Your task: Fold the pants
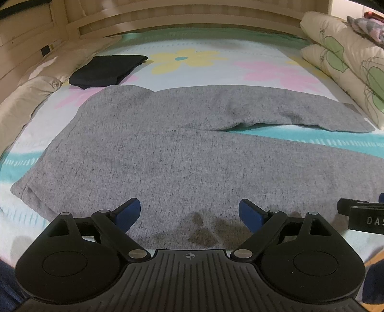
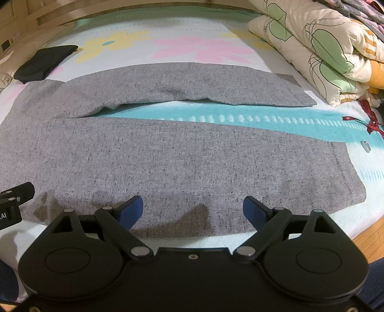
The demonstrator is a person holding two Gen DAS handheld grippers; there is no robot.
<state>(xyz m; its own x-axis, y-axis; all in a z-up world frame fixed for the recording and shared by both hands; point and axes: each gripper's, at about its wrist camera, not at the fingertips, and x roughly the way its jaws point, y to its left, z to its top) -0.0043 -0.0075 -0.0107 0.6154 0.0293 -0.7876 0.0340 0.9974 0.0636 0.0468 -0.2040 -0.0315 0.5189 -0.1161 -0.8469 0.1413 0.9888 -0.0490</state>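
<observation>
Grey heathered pants lie spread flat on the bed, waist to the left, both legs running right with a gap of sheet between them. The same pants fill the right wrist view, hems at the right. My left gripper hovers open over the near edge by the waist part, nothing between its blue pads. My right gripper hangs open over the near leg's front edge, also with nothing in it. Each gripper's tip shows at the side of the other's view.
A folded black garment lies at the far left on the flowered sheet. Folded quilts are stacked at the right. A red ribbon lies near the right edge. A wooden headboard runs behind.
</observation>
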